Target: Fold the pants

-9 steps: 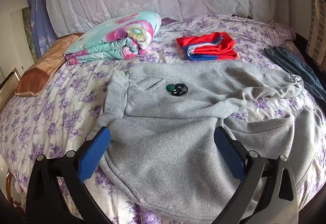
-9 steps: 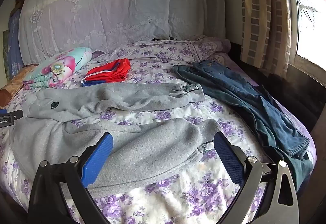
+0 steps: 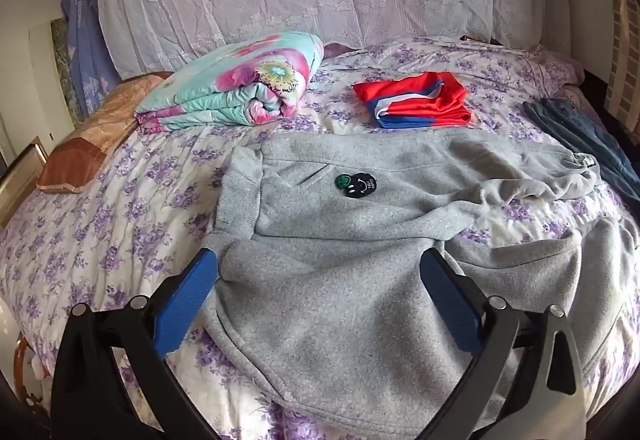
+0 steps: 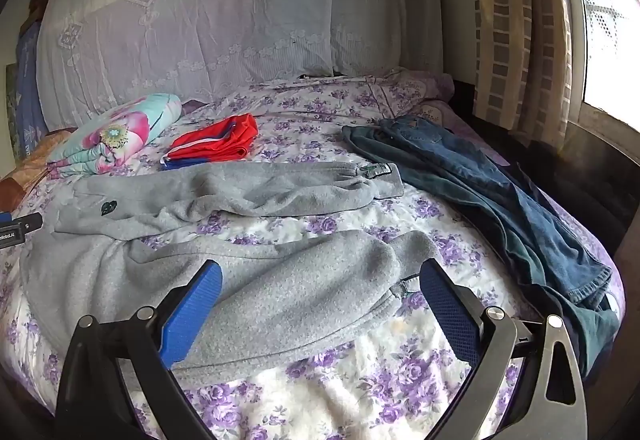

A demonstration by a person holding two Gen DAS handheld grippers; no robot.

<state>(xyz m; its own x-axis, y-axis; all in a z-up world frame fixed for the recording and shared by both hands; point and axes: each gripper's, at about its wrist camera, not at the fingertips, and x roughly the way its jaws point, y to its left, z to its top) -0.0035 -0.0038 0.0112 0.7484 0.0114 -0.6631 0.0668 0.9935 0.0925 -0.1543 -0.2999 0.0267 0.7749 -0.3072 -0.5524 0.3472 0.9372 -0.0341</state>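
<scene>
Grey sweatpants (image 3: pixel 340 240) spread across a purple-flowered bed (image 3: pixel 120 199), both grippers hovering over them.

The left gripper (image 3: pixel 320 280) is wide open, empty, above the waist end. The right gripper (image 4: pixel 320 288) is wide open, empty, above the near leg's cuff. Folded red shorts (image 4: pixel 216 143) lie farther back; jeans (image 4: pixel 500 199) to the right.

Floral bed (image 3: pixel 120 207) carries sweatpants (image 3: pixel 360 240), jeans (image 4: pixel 500 199), quilt (image 3: pixel 240 83).

Sweatpants (image 3: pixel 344 240) spread mid-bed (image 3: pixel 120 207); folded quilt (image 3: pixel 236 87) behind-left; folded shorts (image 3: pixel 416 99) behind; jeans (image 4: pixel 500 199) along right edge.
</scene>
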